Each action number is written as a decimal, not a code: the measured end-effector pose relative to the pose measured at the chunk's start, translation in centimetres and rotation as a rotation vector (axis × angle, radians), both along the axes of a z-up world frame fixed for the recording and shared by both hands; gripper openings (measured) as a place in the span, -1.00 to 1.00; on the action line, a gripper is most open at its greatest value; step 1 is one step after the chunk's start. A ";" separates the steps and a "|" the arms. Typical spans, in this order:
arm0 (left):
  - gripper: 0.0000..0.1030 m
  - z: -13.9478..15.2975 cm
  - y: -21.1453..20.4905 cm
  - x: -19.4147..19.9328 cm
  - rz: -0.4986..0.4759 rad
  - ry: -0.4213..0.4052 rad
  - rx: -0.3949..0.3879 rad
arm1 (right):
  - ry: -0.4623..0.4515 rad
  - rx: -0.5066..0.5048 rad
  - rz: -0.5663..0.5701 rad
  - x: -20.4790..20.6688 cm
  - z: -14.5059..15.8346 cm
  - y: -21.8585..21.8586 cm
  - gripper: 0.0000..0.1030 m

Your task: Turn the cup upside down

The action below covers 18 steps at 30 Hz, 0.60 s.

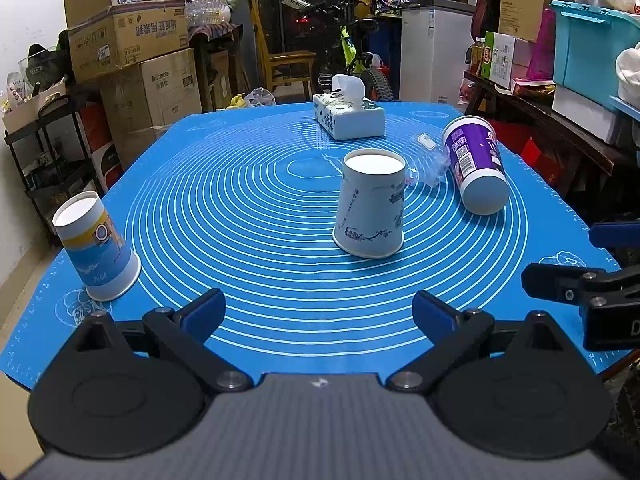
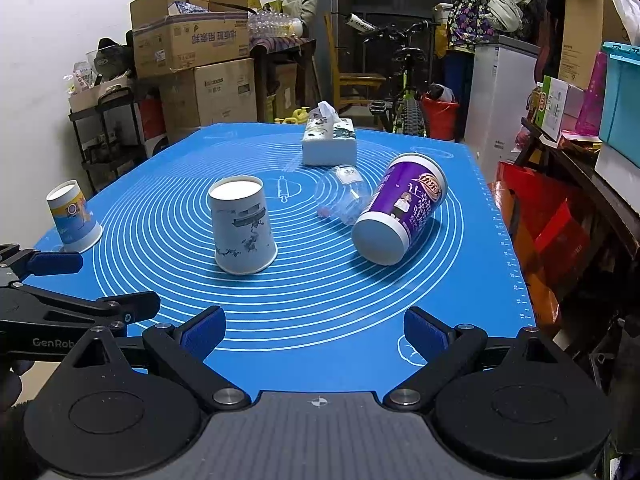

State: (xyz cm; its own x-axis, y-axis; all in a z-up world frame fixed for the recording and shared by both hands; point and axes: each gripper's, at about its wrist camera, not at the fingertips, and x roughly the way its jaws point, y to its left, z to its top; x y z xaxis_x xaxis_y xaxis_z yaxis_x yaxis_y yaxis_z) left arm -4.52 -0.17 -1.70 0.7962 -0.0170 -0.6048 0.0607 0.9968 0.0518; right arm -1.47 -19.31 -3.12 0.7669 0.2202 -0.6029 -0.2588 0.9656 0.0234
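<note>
From the left wrist view, the left gripper (image 1: 318, 316) has its jaws spread wide over the blue mat (image 1: 260, 280), holding nothing. The white paper cup (image 1: 370, 204) stands mouth-down at frame centre. A blue-and-yellow cup (image 1: 96, 248) sits inverted at left; a purple cup (image 1: 476, 164) lies on its side at right; a tissue box (image 1: 348, 118) sits behind.

From the right wrist view, the right gripper (image 2: 314, 330) likewise gapes wide and empty. The white paper cup (image 2: 243, 226) stands upside down left of centre. A clear plastic cup (image 2: 344, 194) lies against the purple cup (image 2: 402, 208).
</note>
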 end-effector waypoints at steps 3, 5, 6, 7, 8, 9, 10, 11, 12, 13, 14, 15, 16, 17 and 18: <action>0.92 0.0 0.0 0.1 0.002 0.003 0.004 | 0.002 -0.001 -0.001 0.0 -0.1 0.0 0.87; 0.92 0.0 0.0 0.3 0.002 0.007 0.005 | 0.006 0.000 -0.001 0.0 -0.1 0.0 0.87; 0.92 -0.1 0.0 0.2 0.003 0.008 0.004 | 0.007 0.000 -0.001 0.0 -0.2 0.0 0.87; 0.92 -0.1 0.0 0.3 0.002 0.010 0.003 | 0.008 0.000 -0.002 0.1 -0.2 -0.1 0.87; 0.92 -0.1 0.0 0.4 0.002 0.012 0.003 | 0.009 0.000 -0.002 0.1 -0.2 -0.1 0.87; 0.92 -0.1 0.0 0.4 0.002 0.012 0.004 | 0.010 0.000 -0.002 0.1 -0.3 -0.1 0.87; 0.92 -0.1 0.0 0.4 0.002 0.012 0.004 | 0.012 -0.001 -0.002 0.0 -0.3 -0.2 0.87; 0.92 -0.1 0.0 0.4 0.002 0.012 0.004 | 0.013 0.000 -0.003 0.0 -0.4 -0.2 0.87; 0.92 -0.1 0.0 0.4 0.002 0.012 0.004 | 0.015 0.001 -0.003 0.0 -0.4 -0.2 0.87; 0.92 -0.1 0.0 0.4 0.002 0.012 0.004 | 0.017 0.002 -0.003 0.1 -0.4 -0.2 0.87; 0.92 -0.1 0.0 0.4 0.002 0.012 0.004 | 0.019 0.003 -0.004 0.1 -0.4 -0.2 0.87; 0.92 -0.1 0.0 0.3 0.002 0.011 0.004 | 0.021 0.005 -0.004 0.2 -0.4 -0.3 0.87; 0.92 -0.1 0.0 0.4 0.002 0.011 0.004 | 0.021 0.005 -0.004 0.2 -0.4 -0.3 0.87; 0.92 -0.1 0.0 0.4 0.002 0.012 0.004 | 0.021 0.005 -0.004 0.2 -0.4 -0.3 0.87; 0.92 -0.1 0.0 0.4 0.002 0.012 0.004 | 0.022 0.005 -0.004 0.2 -0.4 -0.3 0.87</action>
State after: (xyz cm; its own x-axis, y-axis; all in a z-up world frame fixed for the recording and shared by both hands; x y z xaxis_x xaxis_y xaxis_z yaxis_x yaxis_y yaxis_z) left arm -4.14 -0.15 -1.81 0.7891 -0.0128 -0.6142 0.0589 0.9968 0.0549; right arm -1.27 -19.57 -3.56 0.7542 0.2202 -0.6186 -0.2543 0.9665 0.0340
